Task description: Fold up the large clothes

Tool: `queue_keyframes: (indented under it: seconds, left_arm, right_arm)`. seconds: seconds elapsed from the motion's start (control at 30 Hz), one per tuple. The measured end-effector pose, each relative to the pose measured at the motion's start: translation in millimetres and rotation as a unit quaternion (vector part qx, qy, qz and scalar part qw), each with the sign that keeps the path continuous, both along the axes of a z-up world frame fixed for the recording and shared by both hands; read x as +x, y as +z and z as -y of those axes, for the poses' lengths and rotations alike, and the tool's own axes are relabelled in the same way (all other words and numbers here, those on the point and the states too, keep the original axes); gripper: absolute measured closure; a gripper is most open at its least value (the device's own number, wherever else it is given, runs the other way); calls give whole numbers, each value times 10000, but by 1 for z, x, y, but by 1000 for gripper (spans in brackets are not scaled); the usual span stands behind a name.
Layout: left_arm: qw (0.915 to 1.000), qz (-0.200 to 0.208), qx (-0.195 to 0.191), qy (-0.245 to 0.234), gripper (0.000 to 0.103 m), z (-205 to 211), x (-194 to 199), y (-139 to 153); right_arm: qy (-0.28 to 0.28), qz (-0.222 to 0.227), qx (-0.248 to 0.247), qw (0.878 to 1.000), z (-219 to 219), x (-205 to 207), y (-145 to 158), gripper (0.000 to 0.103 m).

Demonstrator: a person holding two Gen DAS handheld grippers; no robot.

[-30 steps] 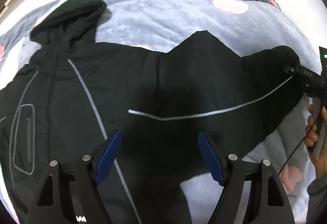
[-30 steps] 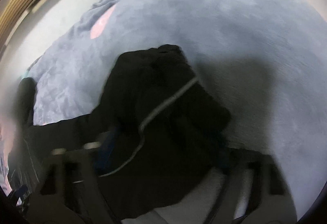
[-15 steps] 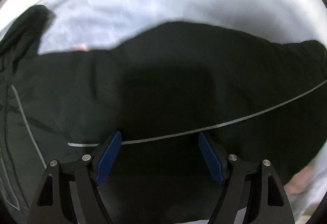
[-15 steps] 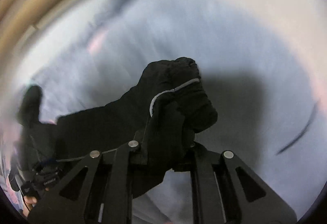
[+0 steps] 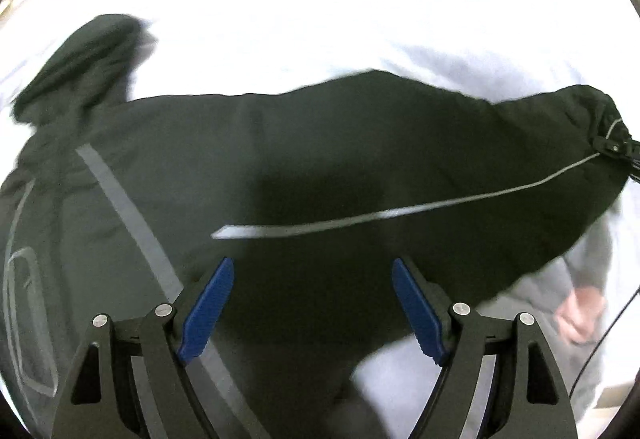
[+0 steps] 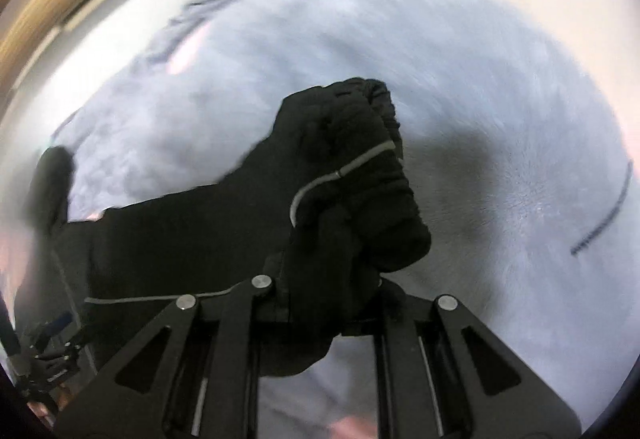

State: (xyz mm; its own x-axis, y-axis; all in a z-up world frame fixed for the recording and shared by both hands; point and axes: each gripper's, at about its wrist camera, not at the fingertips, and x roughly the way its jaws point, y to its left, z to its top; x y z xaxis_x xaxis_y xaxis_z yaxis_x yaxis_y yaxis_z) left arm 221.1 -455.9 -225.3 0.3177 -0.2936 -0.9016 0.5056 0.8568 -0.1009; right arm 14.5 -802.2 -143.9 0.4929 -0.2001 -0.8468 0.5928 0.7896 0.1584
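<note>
Clearly the black hooded jacket (image 5: 320, 167) is soft, padded and bulky, so it will sag and drag when lifted by one end; cuffs, hem corners and shoulders look like the best holds. It lies spread on a grey blanket (image 6: 460, 87) over the bed, hood (image 5: 84, 59) at the far left. The right gripper (image 6: 332, 287) has its fingers clamped on the bunched sleeve cuff (image 6: 360, 167), raised off the blanket. The left gripper (image 5: 308, 303) hovers over the jacket body, fingers wide and empty. Count: one jacket, one hood, one blanket, two grippers.
</note>
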Motion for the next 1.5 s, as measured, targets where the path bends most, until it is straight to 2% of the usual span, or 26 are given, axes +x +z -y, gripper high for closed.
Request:
queue_keyframes:
  seconds: [0.17,0.33,0.47,0.6,0.7,0.83,1.0,1.1,1.23,1.33,1.37,1.4,1.5]
  left_arm:
    - [9979,76,-72,642,20,-94,-25,31]
    - [9918,232,-172,1243,20,-197,-55,65]
    - [9864,476,-205,1557,20,-267,-82,88]
    - [9815,562,-144,1824,20,-326,-97,101]
    - [9791,532,-158,1956,20,-364,-100,102]
    - [9787,529,34,1981,20,-414,-99,101]
    - [9778,567,426,1971,20,-464,-84,90]
    - [9758,457,430,2096,20,-492,-66,78]
    - [9717,295,394,2309,20,-513,-35,54]
    - [9684,170,379,2461,20,-522,-11,38]
    - [9673,136,359,2507,20,-525,-2,31]
    - [9666,114,357,2537,20,-527,3,27]
    - [9630,55,379,2667,20,-532,24,14]
  right_arm:
    - [747,185,-403,9962,-79,9,41,93]
    - [1315,359,-423,9898,-161,17,71,93]
    - [1900,470,-657,9785,-248,43,93,93]
    - [2445,442,-972,9637,-350,83,99,93]
    - [2770,412,-1100,9537,-409,101,98,93]
    - [3145,321,-1203,9410,-486,142,80,93]
    - [3630,71,-1197,9241,-574,184,37,93]
    - [3879,-336,-1292,9120,-620,209,-6,92]
    - [4104,-1023,-1209,8981,-650,237,-73,87]
    - [4259,-1393,-1123,8869,-666,250,-120,77]
    - [4254,-1412,-1245,8852,-670,251,-129,75]
    - [4287,-1311,-1345,8837,-675,252,-134,63]
    - [4376,-1331,-1304,8796,-683,253,-134,46]
